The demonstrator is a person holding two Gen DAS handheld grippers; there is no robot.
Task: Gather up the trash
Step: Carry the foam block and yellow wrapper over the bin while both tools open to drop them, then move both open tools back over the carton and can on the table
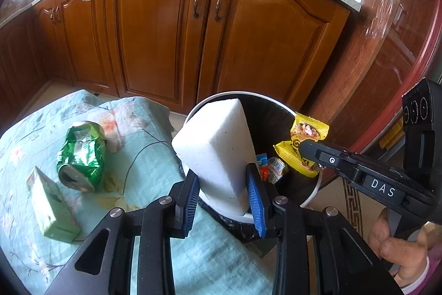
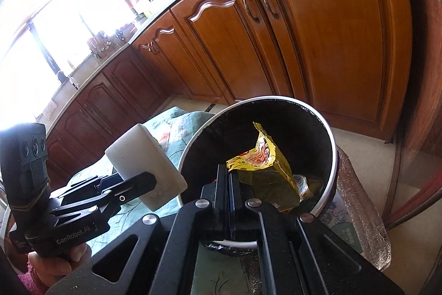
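Foam block [image 1: 218, 145], white and grainy, is clamped by the left gripper [image 1: 225, 201]; crinkled yellow wrapper [image 2: 265, 167] is pinched by the right gripper [image 2: 229, 184] over the round bin [image 2: 328, 134].

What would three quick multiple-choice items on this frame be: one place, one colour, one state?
1. Where is the crushed green drink can?
A. on the floral cloth
B. in the bin
C. on the counter

2. What colour is the crinkly snack wrapper held by the right gripper?
A. red
B. yellow
C. blue

3. How is the white foam block?
A. lying on the floor
B. dropped in the bin
C. clamped in the left gripper

A: the can lies on the cloth.
B: the wrapper is yellow, over the round black-lined bin.
C: the blue fingers press both sides.
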